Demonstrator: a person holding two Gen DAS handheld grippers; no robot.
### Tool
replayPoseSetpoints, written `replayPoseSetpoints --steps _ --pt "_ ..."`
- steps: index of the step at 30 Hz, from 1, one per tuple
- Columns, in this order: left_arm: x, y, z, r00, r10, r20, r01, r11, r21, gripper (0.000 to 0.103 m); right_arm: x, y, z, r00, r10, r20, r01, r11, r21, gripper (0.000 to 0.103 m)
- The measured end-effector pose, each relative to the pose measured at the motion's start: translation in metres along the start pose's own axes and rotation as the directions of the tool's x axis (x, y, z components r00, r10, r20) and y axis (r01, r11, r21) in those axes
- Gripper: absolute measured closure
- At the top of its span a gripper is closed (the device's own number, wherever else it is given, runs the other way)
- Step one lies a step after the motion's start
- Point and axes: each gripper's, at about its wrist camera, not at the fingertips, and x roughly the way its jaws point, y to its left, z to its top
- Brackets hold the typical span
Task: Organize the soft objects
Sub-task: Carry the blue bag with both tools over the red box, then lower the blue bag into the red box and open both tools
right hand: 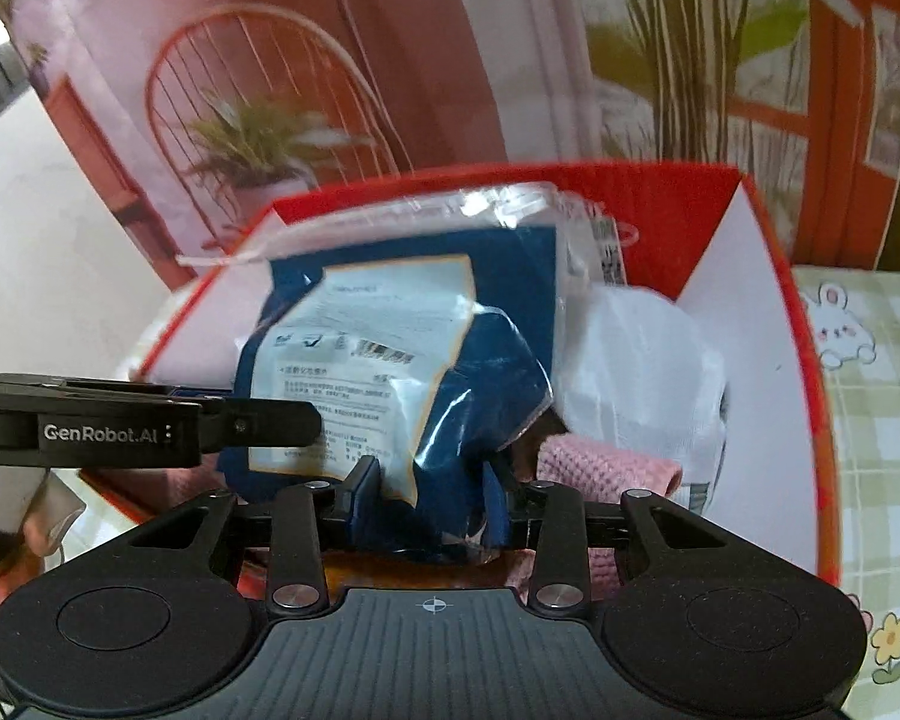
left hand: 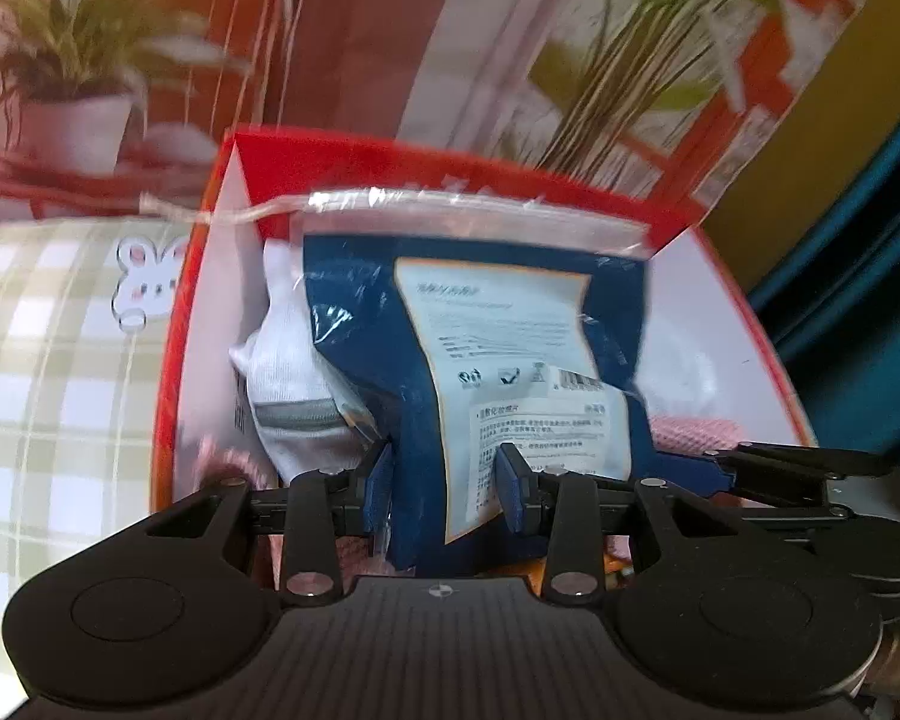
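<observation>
Green checked cloth [left hand: 48, 372] with bunny print, red-rimmed box [left hand: 171, 360] resting on it

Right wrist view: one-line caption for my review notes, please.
Right tongs grip a blue packet in clear plastic over a red-rimmed box holding white and pink cloth.

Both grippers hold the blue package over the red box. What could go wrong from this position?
1. The left gripper and right gripper pinch only the lower edge of the blue package; its slick plastic may slip.
2. White socks and pink cloth already crowd the red box, so the package may not settle flat.
</observation>
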Motion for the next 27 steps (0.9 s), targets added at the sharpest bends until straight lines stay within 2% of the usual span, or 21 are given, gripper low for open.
replayPoseSetpoints --steps 12,16,18,20,24,26,27 --pt "0.015 -0.002 -0.004 0.999 0.022 -0.03 -0.022 1.0 0.012 0.062 0.019 -0.008 -0.001 0.996 -0.019 -0.082 0.023 0.998 0.055 0.07" --pt "0.006 -0.006 -0.007 1.0 0.021 -0.001 -0.021 0.999 0.025 0.061 0.015 -0.006 -0.001 0.996 -0.032 -0.082 0.036 0.998 0.048 0.069" --pt "-0.002 -0.007 -0.008 1.0 0.013 0.023 -0.014 0.999 0.04 0.06 0.007 0.001 -0.001 0.997 -0.061 -0.053 0.061 0.998 0.006 0.066" --pt "-0.012 -0.008 -0.008 0.999 0.005 0.051 -0.007 0.999 0.043 0.051 -0.001 0.007 0.0 0.996 -0.079 -0.034 0.078 0.996 -0.044 0.063" --pt "-0.039 -0.011 -0.009 0.989 0.039 0.143 -0.047 0.998 0.047 0.041 -0.022 0.012 0.002 0.995 -0.098 0.007 0.098 0.99 -0.101 0.062" --pt "-0.055 -0.015 -0.011 0.981 0.048 0.19 -0.058 0.997 0.047 0.027 -0.033 0.016 0.002 0.994 -0.103 0.043 0.107 0.986 -0.124 0.059" --pt "-0.062 -0.018 -0.013 0.975 0.051 0.216 -0.064 0.996 0.056 0.024 -0.038 0.018 0.001 0.993 -0.099 0.062 0.107 0.986 -0.131 0.057"
